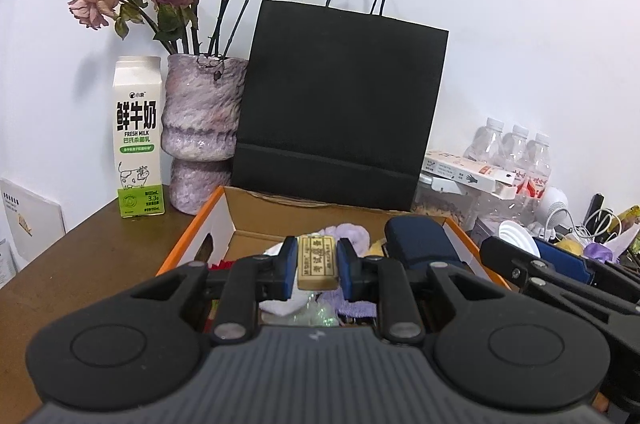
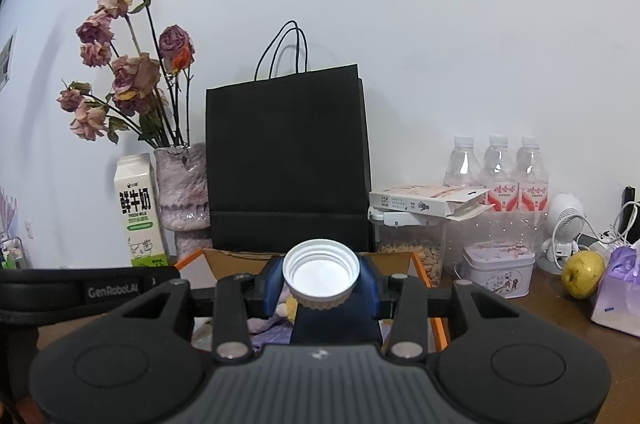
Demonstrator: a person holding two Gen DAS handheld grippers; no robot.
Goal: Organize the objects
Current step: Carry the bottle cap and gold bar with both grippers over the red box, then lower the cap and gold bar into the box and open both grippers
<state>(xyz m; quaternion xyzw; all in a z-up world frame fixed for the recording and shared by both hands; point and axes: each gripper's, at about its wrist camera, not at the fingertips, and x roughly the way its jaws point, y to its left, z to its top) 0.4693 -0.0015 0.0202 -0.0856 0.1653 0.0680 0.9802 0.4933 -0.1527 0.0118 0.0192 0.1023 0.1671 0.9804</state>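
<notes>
My left gripper (image 1: 317, 266) is shut on a small tan block with printed characters (image 1: 317, 260), held above an orange-edged cardboard box (image 1: 188, 236). The box holds a purple cloth (image 1: 352, 230), a dark blue pouch (image 1: 424, 240) and other small items. My right gripper (image 2: 320, 278) is shut on a white ribbed screw cap (image 2: 320, 270), open side facing the camera, over the same box (image 2: 424, 270). The right gripper also shows at the right edge of the left wrist view, with the cap (image 1: 516, 238) in it.
A black paper bag (image 1: 340, 104) stands behind the box against the wall. To its left are a vase of dried roses (image 1: 200, 132) and a milk carton (image 1: 138, 136). Right of the box: water bottles (image 2: 496, 172), a floral tin (image 2: 498, 264), a yellow-green fruit (image 2: 582, 274), a tissue pack (image 2: 620, 288).
</notes>
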